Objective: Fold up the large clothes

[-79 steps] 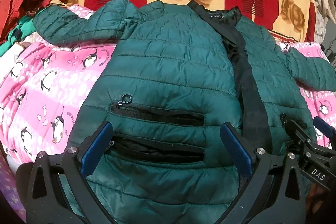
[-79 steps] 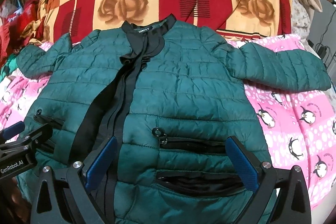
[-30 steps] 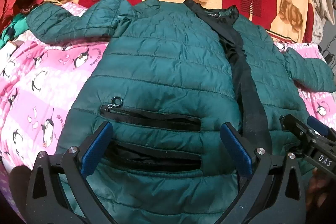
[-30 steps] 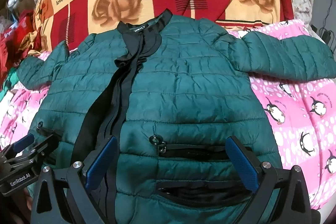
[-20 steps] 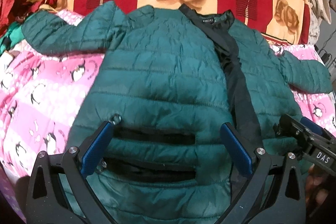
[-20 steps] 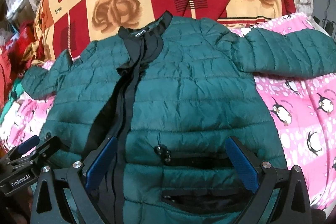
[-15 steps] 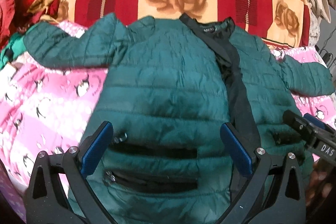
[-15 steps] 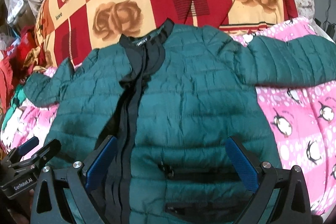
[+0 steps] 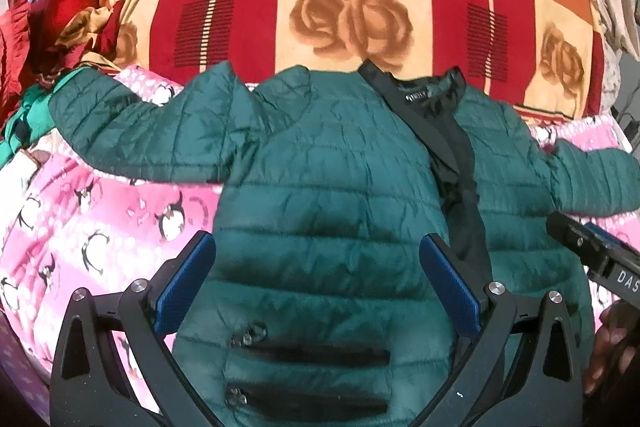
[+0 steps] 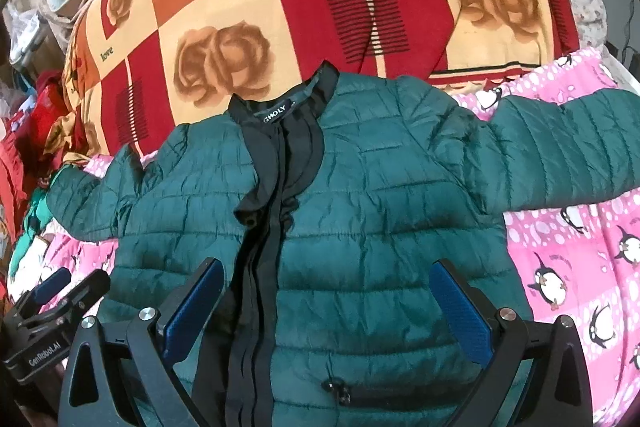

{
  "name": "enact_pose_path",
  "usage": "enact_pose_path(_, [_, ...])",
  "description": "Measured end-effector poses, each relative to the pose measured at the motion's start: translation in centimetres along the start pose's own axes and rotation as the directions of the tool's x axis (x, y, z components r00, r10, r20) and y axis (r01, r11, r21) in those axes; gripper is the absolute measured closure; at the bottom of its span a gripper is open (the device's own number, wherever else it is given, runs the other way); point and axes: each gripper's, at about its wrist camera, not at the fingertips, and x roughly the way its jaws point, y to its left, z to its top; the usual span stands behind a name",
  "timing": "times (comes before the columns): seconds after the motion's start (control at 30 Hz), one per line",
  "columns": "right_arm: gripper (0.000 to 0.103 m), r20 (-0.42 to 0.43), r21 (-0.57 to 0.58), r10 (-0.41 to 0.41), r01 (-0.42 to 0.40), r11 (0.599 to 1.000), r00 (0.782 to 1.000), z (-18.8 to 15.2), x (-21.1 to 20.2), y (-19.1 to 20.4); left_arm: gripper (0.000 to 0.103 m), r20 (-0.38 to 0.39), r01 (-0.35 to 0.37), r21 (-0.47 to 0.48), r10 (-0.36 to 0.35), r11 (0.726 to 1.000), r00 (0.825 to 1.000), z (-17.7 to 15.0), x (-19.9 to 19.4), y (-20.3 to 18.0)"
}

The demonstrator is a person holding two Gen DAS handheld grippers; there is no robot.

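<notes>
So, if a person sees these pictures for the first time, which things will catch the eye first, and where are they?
First comes the dark green quilted jacket, spread flat, front up, both sleeves out to the sides, filling the middle of both views. Behind its collar lies a loud red and orange checked blanket with brown roses and the word "love"; under the sleeves is a pink penguin sheet. The left gripper and right gripper are both open over the jacket's lower part.

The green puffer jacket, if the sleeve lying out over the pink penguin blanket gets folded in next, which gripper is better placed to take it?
Probably the right gripper. In its view the sleeve stretches out fully to its side of the jacket. The left gripper hangs open over the other front panel, with the black zipper placket between.
</notes>
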Motion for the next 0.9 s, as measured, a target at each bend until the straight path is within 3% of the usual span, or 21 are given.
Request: enact_pose_path(0.9, [0.000,-0.060,-0.017,-0.005,0.003,1.000,0.998,1.4,6.2,2.2,0.001,-0.008,-0.026,-0.042,0.025,0.999,1.000,2.9,4.9,2.0])
